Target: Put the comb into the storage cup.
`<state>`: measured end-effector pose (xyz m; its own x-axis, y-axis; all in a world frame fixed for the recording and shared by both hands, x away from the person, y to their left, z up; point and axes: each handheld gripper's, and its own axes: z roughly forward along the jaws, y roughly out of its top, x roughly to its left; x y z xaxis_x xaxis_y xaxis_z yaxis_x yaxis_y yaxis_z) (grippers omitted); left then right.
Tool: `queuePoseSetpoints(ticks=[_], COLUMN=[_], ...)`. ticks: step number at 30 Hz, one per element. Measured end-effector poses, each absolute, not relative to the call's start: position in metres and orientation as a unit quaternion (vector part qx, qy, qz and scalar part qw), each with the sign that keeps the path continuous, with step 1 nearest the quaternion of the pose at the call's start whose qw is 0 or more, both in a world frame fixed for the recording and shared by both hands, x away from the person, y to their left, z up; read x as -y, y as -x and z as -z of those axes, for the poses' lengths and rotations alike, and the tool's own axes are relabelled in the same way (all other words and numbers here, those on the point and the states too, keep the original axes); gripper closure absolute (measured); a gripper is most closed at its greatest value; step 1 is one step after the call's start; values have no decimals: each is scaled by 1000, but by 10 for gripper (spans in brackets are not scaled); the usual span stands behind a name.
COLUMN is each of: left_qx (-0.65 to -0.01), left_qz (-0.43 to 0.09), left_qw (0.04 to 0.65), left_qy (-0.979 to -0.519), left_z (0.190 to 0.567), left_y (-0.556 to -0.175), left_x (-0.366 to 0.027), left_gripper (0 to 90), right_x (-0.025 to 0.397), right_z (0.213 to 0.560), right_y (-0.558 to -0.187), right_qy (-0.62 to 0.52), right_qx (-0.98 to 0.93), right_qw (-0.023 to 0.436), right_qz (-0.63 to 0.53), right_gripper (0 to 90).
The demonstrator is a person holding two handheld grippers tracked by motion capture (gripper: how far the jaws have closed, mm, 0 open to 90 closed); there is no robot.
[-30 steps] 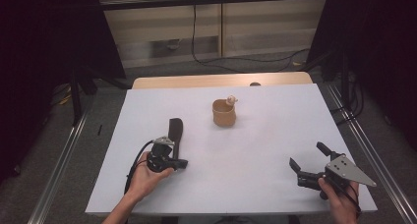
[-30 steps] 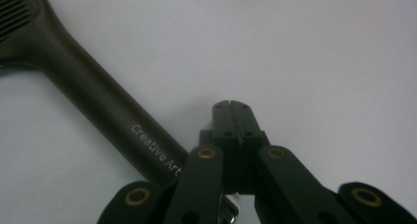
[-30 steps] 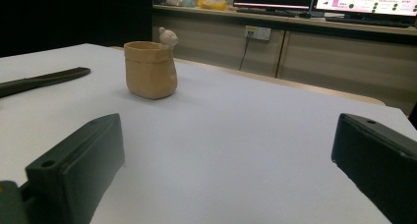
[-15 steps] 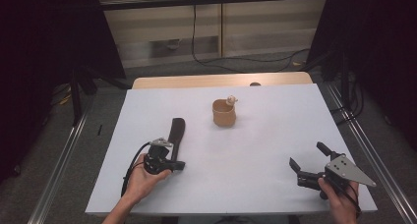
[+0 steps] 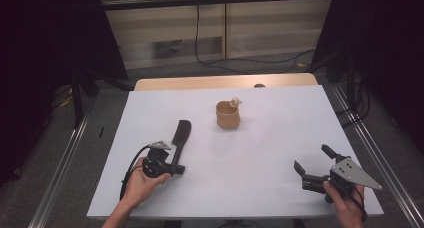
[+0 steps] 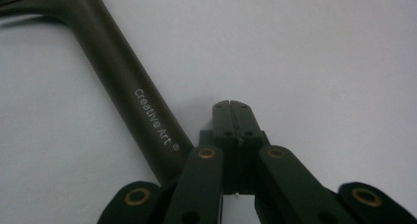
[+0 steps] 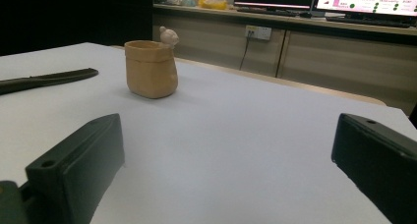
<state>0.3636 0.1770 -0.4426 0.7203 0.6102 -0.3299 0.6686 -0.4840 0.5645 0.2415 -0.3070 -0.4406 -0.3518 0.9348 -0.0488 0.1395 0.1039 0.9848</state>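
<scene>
White table, dark brush lying flat (handle toward the person), tan cup upright near centre

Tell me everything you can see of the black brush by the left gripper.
The brush is dark, matte, plastic-looking, and lies flat on the white table, handle toward the person, wide flat head pointing away. The handle bears white lettering, "Creative Art". Fine ridges show at the head's edge in the left gripper view. The left gripper, jaws closed together, sits just beside the handle's end; they hold nothing, and whether its body touches the brush is unclear.
</scene>
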Motion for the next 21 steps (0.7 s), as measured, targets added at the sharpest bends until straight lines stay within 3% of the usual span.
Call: queuePoseSetpoints(ticks=[21], left_qx=[-384], left_qz=[41], left_qw=[343], left_qy=[-856], left_z=[442], left_y=[-364], left_x=[-185], left_gripper=[900], right_x=[307], right_z=[441], right_y=[-241], right_qy=[-422], right_qx=[-637], right_qw=[381], right_qz=[-521], right_gripper=[0])
